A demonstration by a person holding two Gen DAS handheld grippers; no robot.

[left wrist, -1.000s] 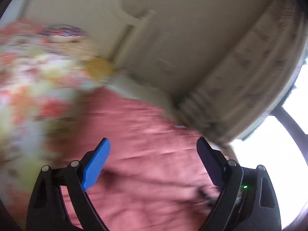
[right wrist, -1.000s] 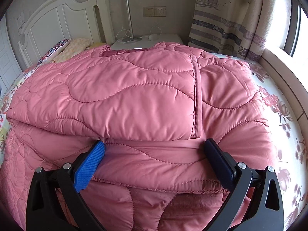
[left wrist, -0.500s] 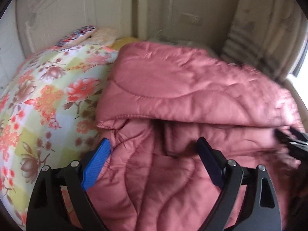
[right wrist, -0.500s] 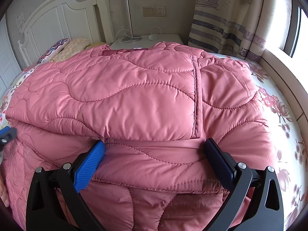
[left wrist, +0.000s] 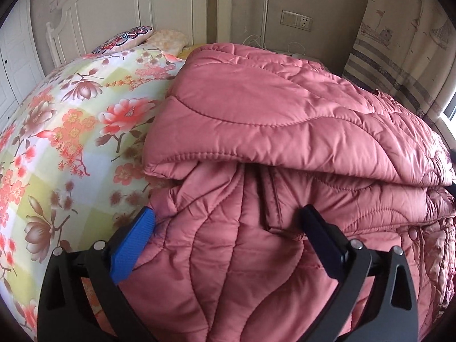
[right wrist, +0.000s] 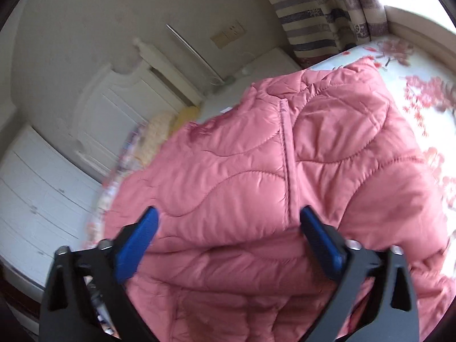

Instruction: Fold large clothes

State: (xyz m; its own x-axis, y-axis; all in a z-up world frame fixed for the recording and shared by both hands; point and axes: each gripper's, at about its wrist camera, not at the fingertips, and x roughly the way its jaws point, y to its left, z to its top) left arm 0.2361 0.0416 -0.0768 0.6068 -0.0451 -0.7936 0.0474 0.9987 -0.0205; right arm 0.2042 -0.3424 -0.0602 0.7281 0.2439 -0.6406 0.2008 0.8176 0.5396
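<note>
Two grippers address one pink quilted jacket (left wrist: 285,119). Left gripper (left wrist: 228,225): jaws opening, spread wide over the lower jacket layer, pads not pressing it. Right gripper (right wrist: 228,225): jaws closing around a bulge of jacket, pads not yet clamped. Jacket lies folded on the floral bed sheet (left wrist: 65,131), near the white headboard (left wrist: 114,5).

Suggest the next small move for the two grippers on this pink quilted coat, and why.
Probably close both on the near fold. The left gripper, jaws opening, straddles the coat at its edge beside the floral bedsheet; the right gripper, jaws closing, has padded fabric between them. Neither visibly pinches yet, so a firm two-point grip likely comes first.
</note>
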